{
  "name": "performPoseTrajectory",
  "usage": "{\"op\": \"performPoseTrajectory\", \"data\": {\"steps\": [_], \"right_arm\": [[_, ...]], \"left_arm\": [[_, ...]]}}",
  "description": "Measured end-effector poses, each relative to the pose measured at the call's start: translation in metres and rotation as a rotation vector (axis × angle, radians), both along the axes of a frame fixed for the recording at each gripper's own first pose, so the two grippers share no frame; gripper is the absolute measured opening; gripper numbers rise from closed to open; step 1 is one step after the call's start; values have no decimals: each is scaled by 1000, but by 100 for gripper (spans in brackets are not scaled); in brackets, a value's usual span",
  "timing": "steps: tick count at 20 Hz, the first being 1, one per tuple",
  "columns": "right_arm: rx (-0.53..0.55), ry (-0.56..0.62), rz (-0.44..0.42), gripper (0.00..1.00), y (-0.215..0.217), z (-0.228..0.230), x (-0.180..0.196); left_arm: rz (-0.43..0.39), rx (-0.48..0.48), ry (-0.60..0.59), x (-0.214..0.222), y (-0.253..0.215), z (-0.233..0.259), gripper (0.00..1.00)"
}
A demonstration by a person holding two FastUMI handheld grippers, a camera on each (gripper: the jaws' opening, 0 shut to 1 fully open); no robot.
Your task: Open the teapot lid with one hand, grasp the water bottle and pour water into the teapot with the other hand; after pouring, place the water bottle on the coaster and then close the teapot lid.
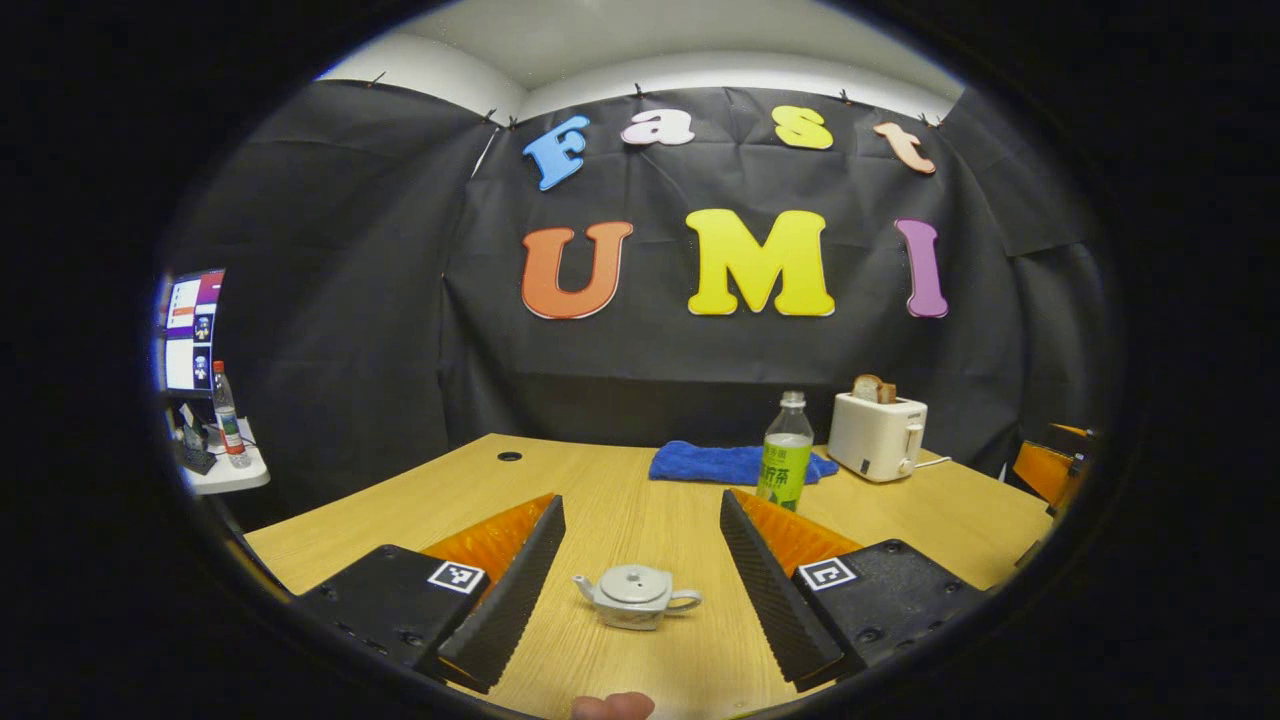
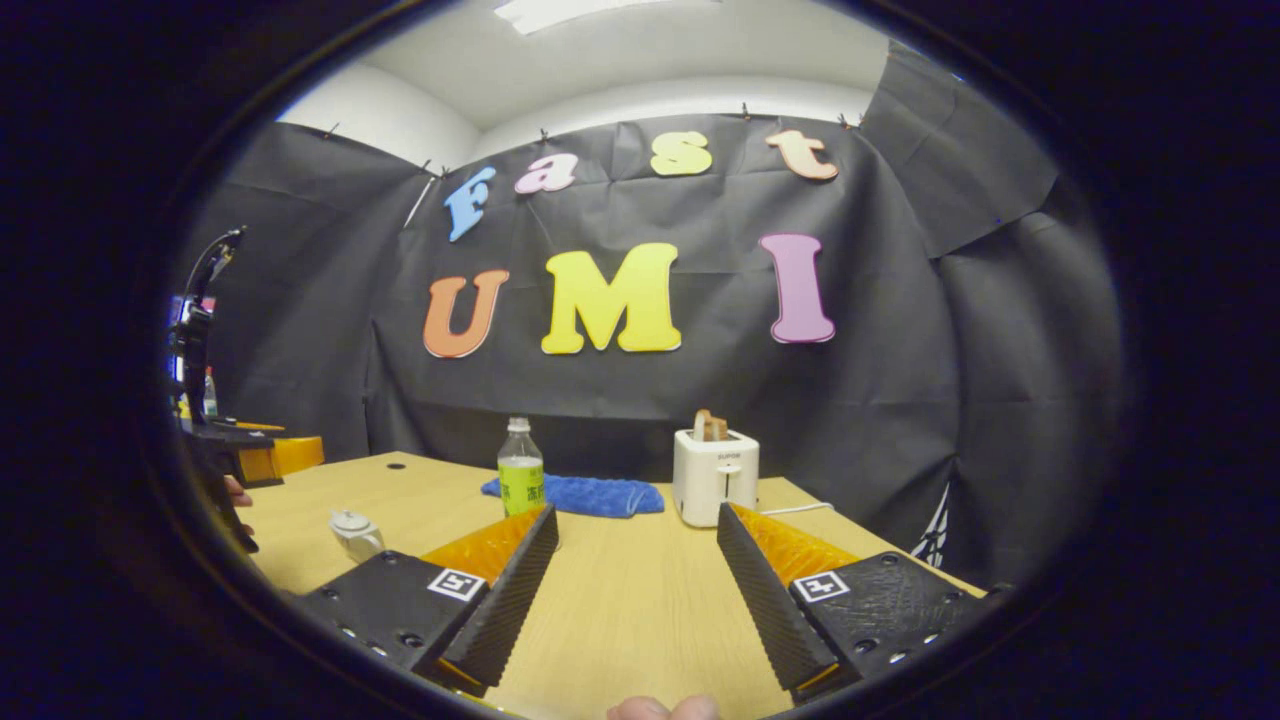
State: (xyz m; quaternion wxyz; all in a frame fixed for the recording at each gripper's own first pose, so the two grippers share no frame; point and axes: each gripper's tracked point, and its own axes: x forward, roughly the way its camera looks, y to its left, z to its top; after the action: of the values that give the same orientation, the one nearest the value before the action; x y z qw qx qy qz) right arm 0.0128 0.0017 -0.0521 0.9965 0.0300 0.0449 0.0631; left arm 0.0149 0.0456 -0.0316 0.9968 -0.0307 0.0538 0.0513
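A small grey teapot [image 1: 637, 595] with its lid on sits on the wooden table [image 1: 620, 500], spout to the left. It lies low between the two fingers of my left gripper [image 1: 641, 502], which is open and touches nothing. A water bottle [image 1: 786, 455] with a green label stands upright farther back, just past the right finger. In the right gripper view, my right gripper [image 2: 637, 512] is open over bare table. There the bottle [image 2: 520, 470] stands beyond its left finger, with the teapot [image 2: 355, 533] off to the left.
A blue cloth [image 1: 735, 463] lies behind the bottle, and a white toaster [image 1: 877, 435] holding bread stands at the back right. A side shelf [image 1: 225, 470] with a screen and another bottle is at far left. The other gripper [image 2: 240, 455], with a hand, is at the left edge.
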Motion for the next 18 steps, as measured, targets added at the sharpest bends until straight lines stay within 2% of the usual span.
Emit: {"op": "performPoseTrajectory", "data": {"steps": [4,9,11,18], "right_arm": [[-16,-56,-27,95,-9,27,-21],[-33,-67,-55,95,-3,30,-42],[-31,-61,-70,95,1,30,-43],[-63,-64,-37,95,32,36,-40]], "left_arm": [[-41,-2,-53,-24,-31,26,98],[-72,2,-83,-42,-54,40,98],[-80,23,-87,-46,-58,40,97],[-85,23,-63,-43,-54,31,98]]}}
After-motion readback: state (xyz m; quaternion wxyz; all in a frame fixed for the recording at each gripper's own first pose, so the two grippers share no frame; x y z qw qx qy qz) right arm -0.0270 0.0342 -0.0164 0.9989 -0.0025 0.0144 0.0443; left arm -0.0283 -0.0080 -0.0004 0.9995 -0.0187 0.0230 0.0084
